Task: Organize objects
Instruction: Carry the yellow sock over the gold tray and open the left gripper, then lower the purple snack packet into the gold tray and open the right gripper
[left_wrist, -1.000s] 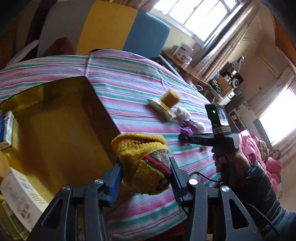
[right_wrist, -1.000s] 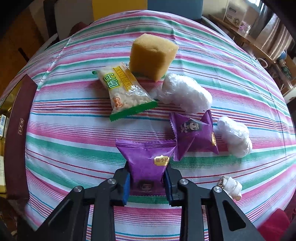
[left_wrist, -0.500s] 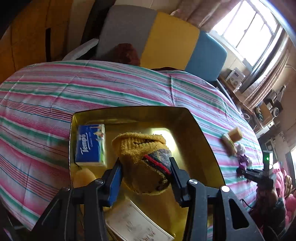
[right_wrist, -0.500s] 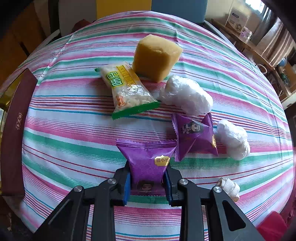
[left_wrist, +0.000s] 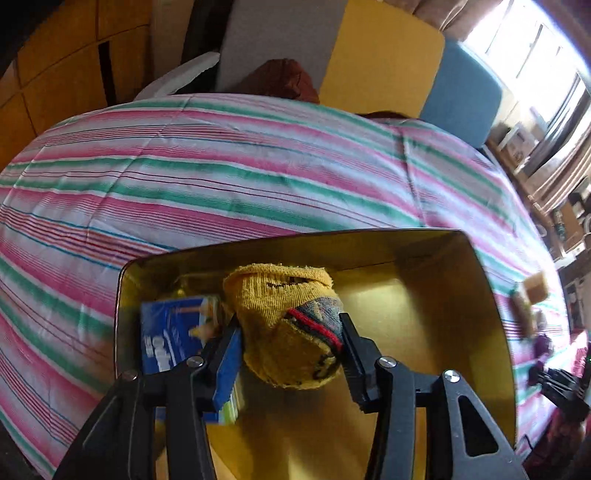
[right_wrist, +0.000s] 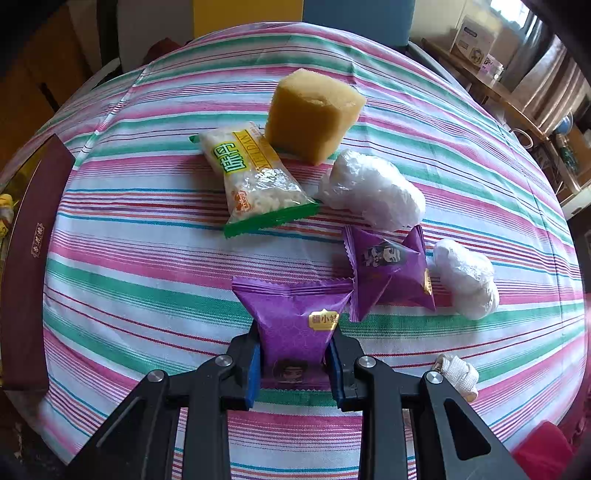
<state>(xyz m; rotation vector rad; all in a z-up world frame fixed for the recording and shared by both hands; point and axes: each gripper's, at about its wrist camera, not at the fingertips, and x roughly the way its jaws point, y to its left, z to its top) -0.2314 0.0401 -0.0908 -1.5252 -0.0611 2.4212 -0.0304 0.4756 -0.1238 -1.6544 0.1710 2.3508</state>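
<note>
My left gripper (left_wrist: 290, 332) is shut on a rolled yellow sock (left_wrist: 284, 317) with a red and grey band and holds it over the open gold box (left_wrist: 480, 295). A blue tissue pack (left_wrist: 166, 339) lies in the box, left of the sock. My right gripper (right_wrist: 293, 350) is shut on a purple snack packet (right_wrist: 295, 317) just above the striped tablecloth (right_wrist: 129, 240). Beyond it lie a second purple packet (right_wrist: 388, 269), a green-edged snack bag (right_wrist: 251, 177), a yellow sponge (right_wrist: 314, 114) and two white wrapped lumps (right_wrist: 369, 192), (right_wrist: 465, 284).
The dark red box lid (right_wrist: 29, 240) lies at the table's left edge in the right wrist view. A small white strap piece (right_wrist: 456, 373) lies right of the right gripper. Coloured chair backs (left_wrist: 380, 55) stand behind the table. The right gripper (left_wrist: 561, 384) shows far right in the left wrist view.
My left gripper carried the sock from the table over the gold box and moved lower and closer into it. My right gripper kept the purple packet nearly still.
</note>
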